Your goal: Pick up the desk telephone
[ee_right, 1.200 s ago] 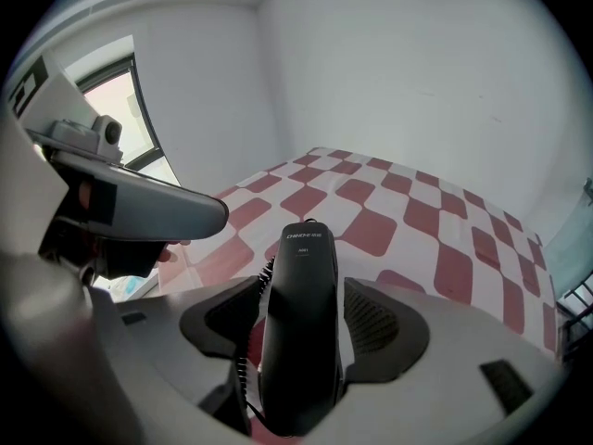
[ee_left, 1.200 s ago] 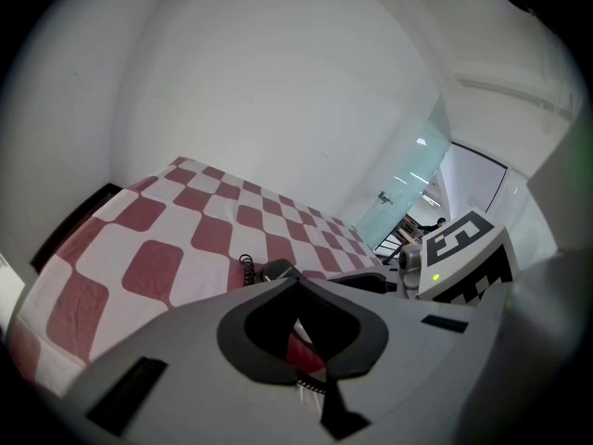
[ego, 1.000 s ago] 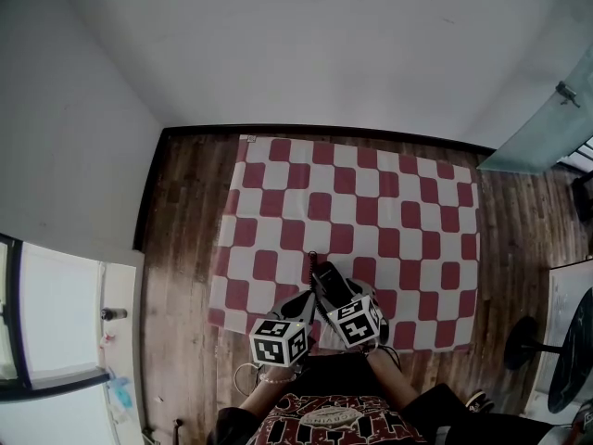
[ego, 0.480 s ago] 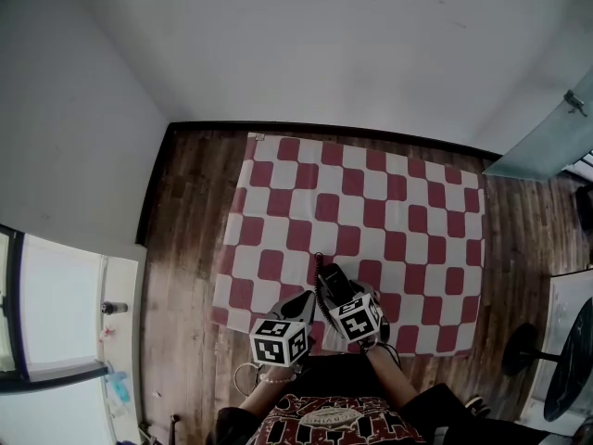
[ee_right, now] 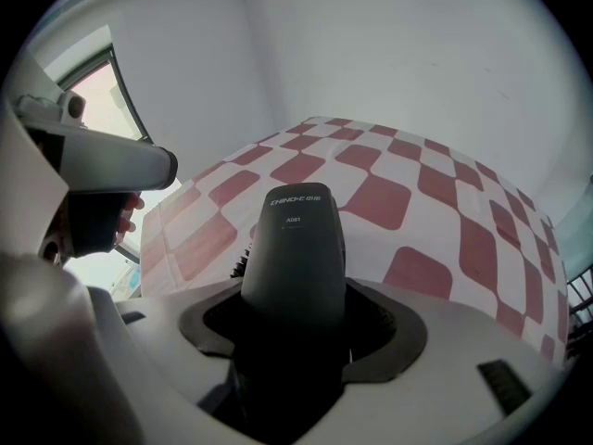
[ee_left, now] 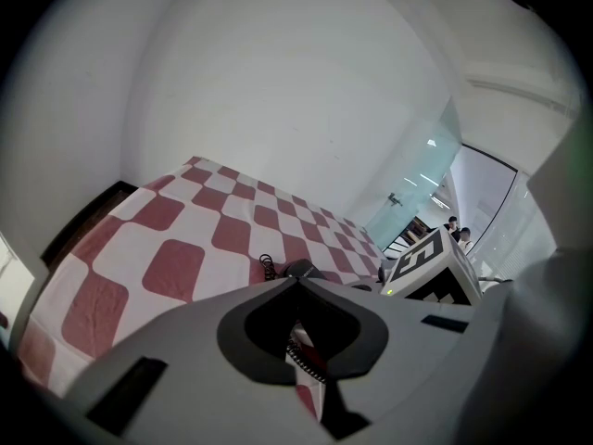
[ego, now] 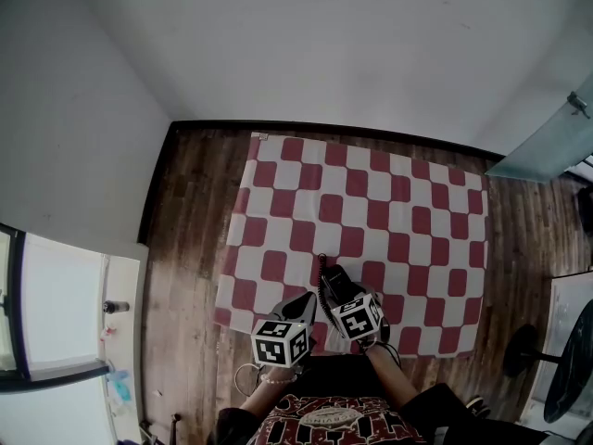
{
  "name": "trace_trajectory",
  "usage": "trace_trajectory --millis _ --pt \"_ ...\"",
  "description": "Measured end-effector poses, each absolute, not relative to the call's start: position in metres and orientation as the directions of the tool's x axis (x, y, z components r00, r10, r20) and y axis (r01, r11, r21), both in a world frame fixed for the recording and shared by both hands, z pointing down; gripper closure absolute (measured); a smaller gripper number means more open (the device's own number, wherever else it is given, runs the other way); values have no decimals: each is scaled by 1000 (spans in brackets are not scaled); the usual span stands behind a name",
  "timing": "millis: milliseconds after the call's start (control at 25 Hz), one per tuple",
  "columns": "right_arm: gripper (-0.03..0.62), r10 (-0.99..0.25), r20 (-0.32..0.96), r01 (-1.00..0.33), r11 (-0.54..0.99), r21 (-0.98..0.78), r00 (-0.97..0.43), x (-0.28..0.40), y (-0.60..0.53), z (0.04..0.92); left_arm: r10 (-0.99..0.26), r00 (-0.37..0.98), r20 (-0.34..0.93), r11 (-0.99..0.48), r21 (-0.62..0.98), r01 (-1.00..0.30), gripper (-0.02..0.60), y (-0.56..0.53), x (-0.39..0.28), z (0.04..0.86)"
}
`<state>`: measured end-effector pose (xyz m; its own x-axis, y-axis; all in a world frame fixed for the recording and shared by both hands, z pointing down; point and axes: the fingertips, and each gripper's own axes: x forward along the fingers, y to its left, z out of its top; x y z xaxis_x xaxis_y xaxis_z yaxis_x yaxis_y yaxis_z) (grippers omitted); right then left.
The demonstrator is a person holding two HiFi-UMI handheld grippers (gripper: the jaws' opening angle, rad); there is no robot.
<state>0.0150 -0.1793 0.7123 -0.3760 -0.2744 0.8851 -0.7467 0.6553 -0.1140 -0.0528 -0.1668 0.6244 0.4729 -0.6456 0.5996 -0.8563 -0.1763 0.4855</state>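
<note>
A black telephone handset [ee_right: 295, 239] sticks out forward from my right gripper [ee_right: 295, 327], which is shut on it. In the head view the handset [ego: 335, 282] hangs low over the near edge of the red-and-white checkered cloth [ego: 371, 202], with the right gripper [ego: 340, 293] behind it. A black coiled cord [ee_left: 269, 267] trails from the handset [ee_left: 302, 269]. My left gripper [ego: 306, 302] is just left of it with its fingertips together [ee_left: 296, 282]; I cannot make out anything gripped between them. The telephone's base is hidden.
The cloth lies on a dark wooden floor [ego: 185, 211] bounded by white walls. A glass panel [ego: 547, 146] stands at the right, a window frame [ego: 56, 313] at the left, and a black round stand base [ego: 526, 343] at the lower right.
The head view has shifted a little. Both grippers and the handset keep nearly the same place over the cloth's near edge.
</note>
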Motion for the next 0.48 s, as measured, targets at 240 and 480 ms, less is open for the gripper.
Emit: trace_trajectory --millis 240,480 --pt "306 -278 888 -738 668 -97 -367 14 -179 714 -640 477 602 -181 485 -856 572 -166 -54 627" --pt "307 -302 872 -739 667 -95 -384 14 -180 713 -630 484 607 -191 483 -855 572 -165 -51 630"
